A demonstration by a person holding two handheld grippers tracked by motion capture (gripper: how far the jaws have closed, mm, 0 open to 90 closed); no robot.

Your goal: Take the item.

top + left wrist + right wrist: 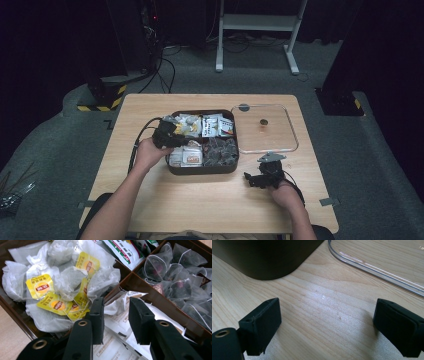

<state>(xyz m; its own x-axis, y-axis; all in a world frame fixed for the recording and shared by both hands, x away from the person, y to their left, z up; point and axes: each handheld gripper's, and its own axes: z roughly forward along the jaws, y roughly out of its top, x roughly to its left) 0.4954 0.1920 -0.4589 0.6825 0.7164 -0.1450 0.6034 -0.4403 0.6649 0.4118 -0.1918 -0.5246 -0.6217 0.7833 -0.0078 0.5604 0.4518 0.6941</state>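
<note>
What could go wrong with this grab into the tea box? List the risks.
1. The left gripper has its jaws over crowded white packets; it may pinch several at once.
2. The tagged tea bags lie tangled beside it; strings could drag along.
3. The box is unheld, so it might slide.

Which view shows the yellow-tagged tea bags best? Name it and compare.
The left gripper view: the yellow-tagged tea bags lie close, their tags distinct. The high view shows them as a small pale heap in the box. The right gripper view catches just the box's corner.

The yellow tags (42,286) of the tea bags (62,277) carry a red Lipton logo; print on the white sachets (117,345) stays too blurred to read
</note>
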